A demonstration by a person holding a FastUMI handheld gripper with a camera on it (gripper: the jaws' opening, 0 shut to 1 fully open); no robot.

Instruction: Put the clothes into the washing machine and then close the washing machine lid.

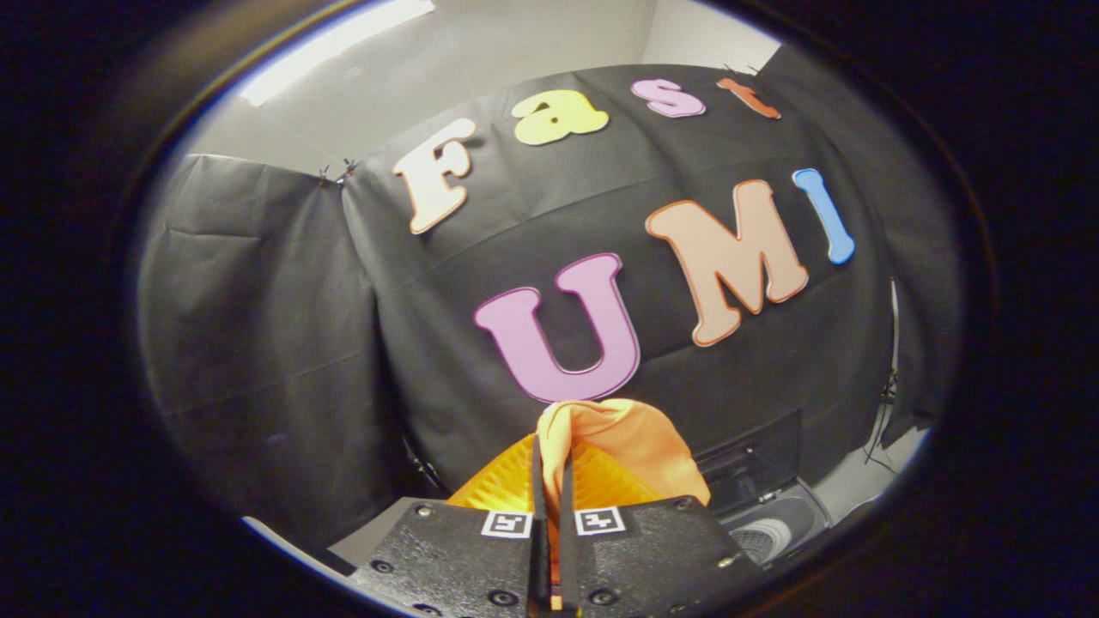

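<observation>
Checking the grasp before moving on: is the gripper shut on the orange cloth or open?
Shut on it. The gripper has its fingers nearly together, with the orange cloth pinched between them and bunched just ahead of the tips.

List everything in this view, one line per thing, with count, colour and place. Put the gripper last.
Cloth garment: one, orange, pinched between the fingers and bunched just ahead of them.
Booth wall cloth: black, hung beyond the fingers across the background.
Washing machine: one, grey and dark, partly seen low down beside the fingers; too little shows to tell whether the lid is open.
Room wall: pale, above the black cloth.
Gripper: one, fingers closed on the orange garment.
</observation>
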